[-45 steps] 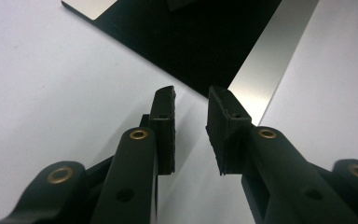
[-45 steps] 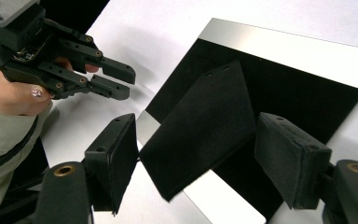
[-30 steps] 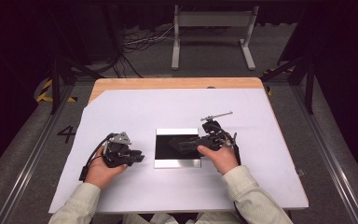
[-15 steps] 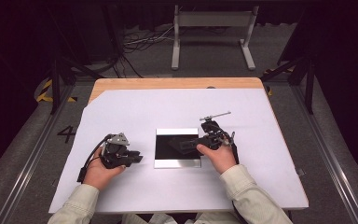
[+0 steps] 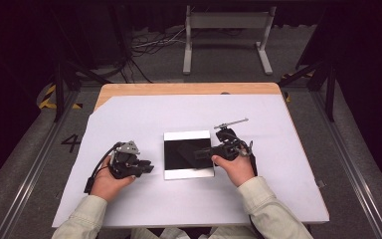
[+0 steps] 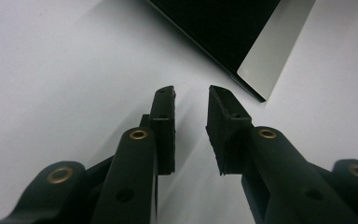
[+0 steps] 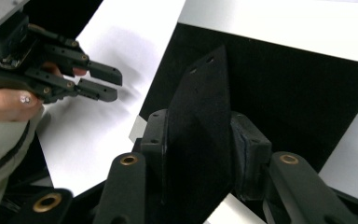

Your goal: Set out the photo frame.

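A square panel with a black middle (image 5: 181, 149) and white strips (image 5: 187, 134) along its far and near edges lies flat at the table's centre. My right gripper (image 5: 199, 153) reaches over its right part, shut on a thin black sheet (image 7: 200, 116) that stands on edge between the jaws above the black panel (image 7: 298, 88). My left gripper (image 5: 148, 167) rests on the white cover just left of the panel. Its jaws stand a little apart with nothing between them (image 6: 191, 93), pointing at the panel's near left corner (image 6: 261, 60). The left gripper (image 7: 98, 81) also appears in the right gripper view.
A white cover (image 5: 129, 119) spreads over the wooden table (image 5: 179, 88). A thin metal rod (image 5: 231, 122) sticks out just behind the right gripper. Beyond the table's far edge stand a metal frame (image 5: 226, 20) and floor cables (image 5: 149, 45).
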Demonstrator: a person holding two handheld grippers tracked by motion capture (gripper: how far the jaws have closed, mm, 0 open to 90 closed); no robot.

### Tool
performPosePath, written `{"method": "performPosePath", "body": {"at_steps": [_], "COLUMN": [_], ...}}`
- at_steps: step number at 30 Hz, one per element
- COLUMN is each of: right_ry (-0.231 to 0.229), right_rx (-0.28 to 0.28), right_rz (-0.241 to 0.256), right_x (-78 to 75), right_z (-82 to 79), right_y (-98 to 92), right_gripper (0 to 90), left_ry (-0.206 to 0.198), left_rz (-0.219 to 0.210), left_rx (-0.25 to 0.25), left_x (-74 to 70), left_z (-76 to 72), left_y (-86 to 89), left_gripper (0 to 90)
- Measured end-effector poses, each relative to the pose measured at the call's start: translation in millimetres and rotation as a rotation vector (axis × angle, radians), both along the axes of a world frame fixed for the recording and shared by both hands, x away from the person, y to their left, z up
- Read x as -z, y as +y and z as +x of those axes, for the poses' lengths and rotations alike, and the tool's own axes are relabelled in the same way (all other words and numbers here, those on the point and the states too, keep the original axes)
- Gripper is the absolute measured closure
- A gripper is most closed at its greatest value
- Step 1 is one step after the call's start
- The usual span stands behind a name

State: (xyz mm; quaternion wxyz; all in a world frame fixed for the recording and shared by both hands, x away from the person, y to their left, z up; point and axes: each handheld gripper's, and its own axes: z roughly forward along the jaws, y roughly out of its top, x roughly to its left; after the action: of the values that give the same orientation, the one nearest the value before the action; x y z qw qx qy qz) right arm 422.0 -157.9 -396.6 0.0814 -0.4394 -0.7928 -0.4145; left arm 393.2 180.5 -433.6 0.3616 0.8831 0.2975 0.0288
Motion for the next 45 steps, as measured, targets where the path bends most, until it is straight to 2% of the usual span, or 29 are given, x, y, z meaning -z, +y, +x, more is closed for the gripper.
{"method": "performPosePath", "body": {"at_steps": [3,8,15,17,23,30,33,35,40,45], "right_ry": [-0.01,0.002,0.045,0.074,0.108,0.119,0.123,0.115,0.085,-0.002], "right_rx": [-0.023,-0.052,-0.124,-0.148,-0.181,-0.21,-0.224,-0.228,-0.211,-0.171], "right_rz": [-0.022,-0.027,-0.058,-0.047,-0.026,0.002,0.037,0.06,0.068,0.05], "right_x": [-5.0,-9.6,-14.4,-15.3,-16.6,-16.8,-18.7,-20.4,-22.7,-29.4], "right_z": [-3.6,-6.2,-10.9,-11.9,-14.0,-14.6,-15.4,-15.9,-16.2,-18.4], "right_y": [0.1,-2.0,-6.6,-8.7,-10.7,-12.4,-12.6,-13.4,-16.6,-20.7], "right_gripper": [65.8,69.5,76.6,78.8,82.0,84.8,87.1,87.6,87.8,88.0], "left_ry": [-0.001,-0.004,-0.003,-0.004,-0.008,-0.008,-0.009,-0.006,-0.006,-0.007], "left_rz": [-0.003,-0.001,-0.004,-0.006,-0.005,-0.006,-0.006,-0.006,-0.006,-0.007], "left_rx": [0.004,0.003,0.013,0.016,0.021,0.024,0.023,0.023,0.022,0.022], "left_x": [-0.4,-0.5,-1.5,-1.6,-1.9,-2.6,-2.6,-2.3,-1.9,-1.9], "left_z": [1.3,2.0,3.2,4.0,5.1,5.6,5.5,5.2,5.0,5.4], "left_y": [-1.1,-2.9,-5.6,-6.3,-8.3,-8.7,-8.5,-9.1,-10.1,-9.7], "left_gripper": [72.9,72.9,72.9,72.9,72.9,72.9,72.9,72.9,72.9,72.9]}}
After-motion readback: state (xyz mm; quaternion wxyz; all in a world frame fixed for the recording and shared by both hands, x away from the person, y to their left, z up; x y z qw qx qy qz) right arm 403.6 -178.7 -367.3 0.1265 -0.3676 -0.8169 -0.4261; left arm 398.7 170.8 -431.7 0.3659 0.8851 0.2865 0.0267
